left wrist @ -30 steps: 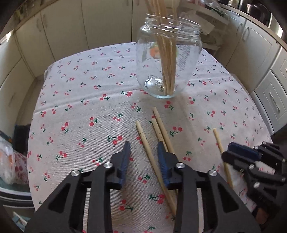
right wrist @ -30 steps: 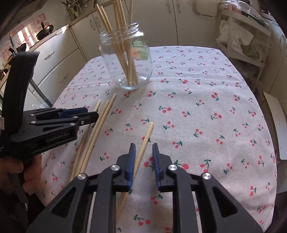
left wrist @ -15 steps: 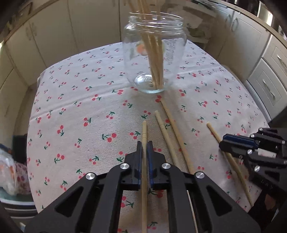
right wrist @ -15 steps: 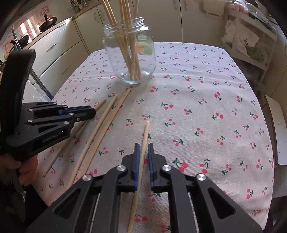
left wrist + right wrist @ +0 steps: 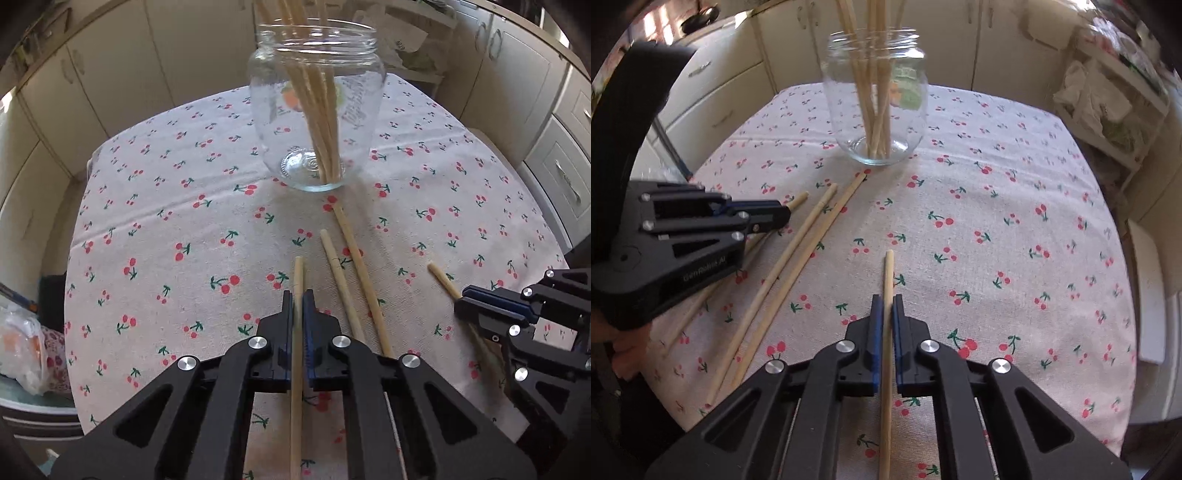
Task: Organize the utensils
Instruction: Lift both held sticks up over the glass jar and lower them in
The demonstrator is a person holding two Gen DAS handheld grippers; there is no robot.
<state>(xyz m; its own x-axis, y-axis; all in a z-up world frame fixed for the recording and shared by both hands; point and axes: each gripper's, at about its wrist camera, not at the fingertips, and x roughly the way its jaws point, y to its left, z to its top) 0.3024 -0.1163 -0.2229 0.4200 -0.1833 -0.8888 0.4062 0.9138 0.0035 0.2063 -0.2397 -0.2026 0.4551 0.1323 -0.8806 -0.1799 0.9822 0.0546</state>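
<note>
Both grippers have shut on chopsticks since a second ago, when both stood wide beside them. Cherry-print white tablecloth point(image 5: 155, 206) covers the table; clear glass jar point(image 5: 317, 122) stands upright toward the far side, a bundle of bamboo chopsticks point(image 5: 317, 107) leaning inside it. Black left gripper point(image 5: 298, 295) is clenched on one pale bamboo chopstick point(image 5: 297, 273), which runs straight out between the blue pads toward the jar, tip short of it. Black right gripper point(image 5: 884, 301) likewise clamps a second bamboo chopstick point(image 5: 888, 273), pointing forward, jar well ahead. Two loose bamboo chopsticks point(image 5: 354, 266) lie side by side on the cloth just right of the left gripper, the longer one's far end near the jar base. Whether the held sticks are lifted clear of the cloth, cannot tell.
</note>
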